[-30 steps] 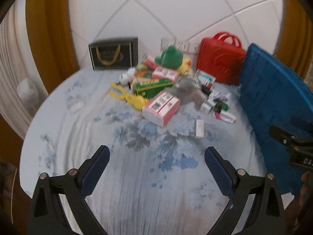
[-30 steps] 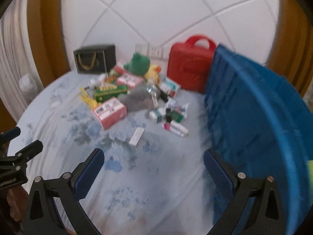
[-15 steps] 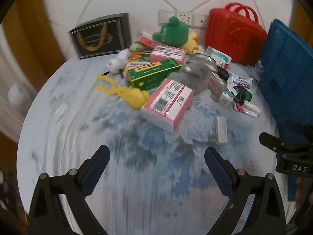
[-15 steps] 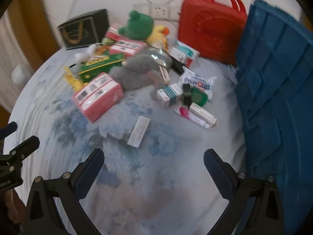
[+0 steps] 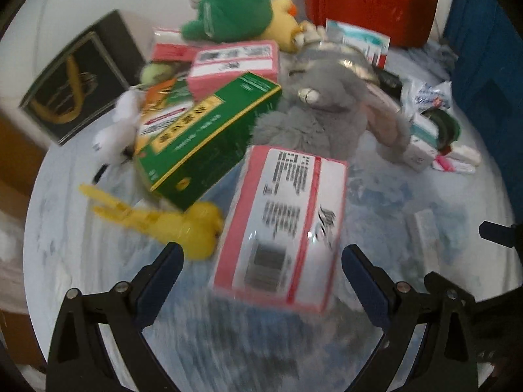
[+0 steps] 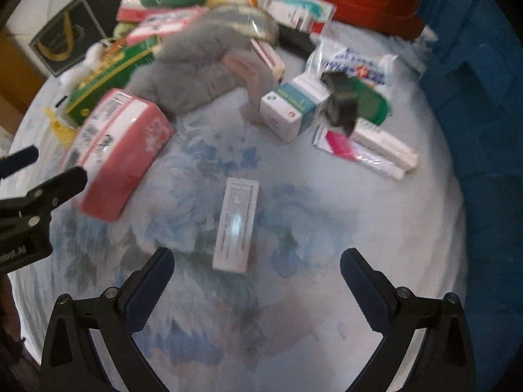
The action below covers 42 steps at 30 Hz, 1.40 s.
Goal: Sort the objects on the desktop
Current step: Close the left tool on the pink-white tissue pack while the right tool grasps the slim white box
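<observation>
Left gripper [image 5: 261,261] jaws wide apart, nothing between the pads, low over the table; the near end of the pink-and-white carton [image 5: 284,225] lies in the gap between its fingers, not touched. Yellow plastic clip toy [image 5: 183,225] just beside the left finger at 10 o'clock. Green box [image 5: 209,134] at 11 o'clock from the carton, tilted, leaning on the pile. Grey plush rabbit [image 5: 327,107] at 12 o'clock, touching the carton's far end. Behind it a second pink carton [image 5: 235,62], green plush frog [image 5: 232,9] and yellow plush duck [image 5: 281,23]. Black gift bag [image 5: 75,78] at far 10 o'clock, red case [image 5: 369,0] at 1 o'clock, blue crate [image 5: 487,75] at 3 o'clock.

Right gripper [image 6: 256,266] also spread open and empty; slim white box [image 6: 237,225] lies flat on the floral tablecloth [image 6: 327,294] just ahead, between the fingertips line and the pile, not touched. At 1 o'clock from it: teal-and-white medicine box [image 6: 291,107], black roll [image 6: 340,101] on a green item, pink-and-white tube box [image 6: 362,150], white plastic packet [image 6: 353,62]. Left view is motion-blurred, small print unreadable
</observation>
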### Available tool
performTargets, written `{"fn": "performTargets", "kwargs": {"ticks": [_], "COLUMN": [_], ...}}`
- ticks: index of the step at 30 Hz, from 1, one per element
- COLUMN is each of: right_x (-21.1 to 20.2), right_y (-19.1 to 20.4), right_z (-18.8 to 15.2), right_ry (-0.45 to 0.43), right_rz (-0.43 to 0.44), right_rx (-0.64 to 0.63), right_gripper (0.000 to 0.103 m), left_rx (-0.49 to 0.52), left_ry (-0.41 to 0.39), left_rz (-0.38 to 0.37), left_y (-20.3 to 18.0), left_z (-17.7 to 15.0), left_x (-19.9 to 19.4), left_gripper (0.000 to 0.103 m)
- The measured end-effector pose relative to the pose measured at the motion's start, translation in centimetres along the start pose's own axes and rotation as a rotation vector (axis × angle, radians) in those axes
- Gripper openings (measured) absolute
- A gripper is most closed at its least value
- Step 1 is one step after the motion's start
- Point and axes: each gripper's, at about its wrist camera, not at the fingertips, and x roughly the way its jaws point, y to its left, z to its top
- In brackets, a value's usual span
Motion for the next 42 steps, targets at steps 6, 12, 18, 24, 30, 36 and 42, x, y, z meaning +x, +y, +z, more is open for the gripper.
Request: {"fn": "performTargets", "kwargs": {"ticks": [6,12,18,24,30,36,42], "right_x": [3.9,3.6,2.7,1.2,0.2,-0.7,-0.9], "right_y": [-0.1,0.1,0.3,0.5,1.8,2.1,3.1], "right_z": [1.2,0.6,-0.3,-0.4,-0.2,0.0,-1.2], "right_ry": [0.07,0.007,-0.05,-0.028,-0.044,-0.057,-0.061], "right_rz": [-0.021,-0.047,-0.055,-0.013,-0.046,-0.04,-0.034], "right_rx": [0.028,0.039,0.055,0.073,0.025,0.016,0.003], "right_gripper": [0.103,0.103,0.103,0.086,0.053,0.027,0.026], "left_rx": [0.002,-0.052,-0.044,-0.032,-0.026,-0.037,-0.055], "left_ry": [0.143,0.064,0.058,0.125,0.088,0.064,0.068], "left_rz": [-0.056,-0.104,-0.106,-0.107,-0.119,-0.113,-0.117], "left_y": [-0.6,0.1,0.2,0.2,-0.2,-0.7,-1.1], "left_z": [0.2,-1.5,-1.7,-1.2,-1.3,-2.6,-4.1], "left_x": [5.7,6.5,7.4,8.1,8.2,7.6,6.8], "left_gripper": [0.103,0.103,0.103,0.103,0.086,0.082,0.08]}}
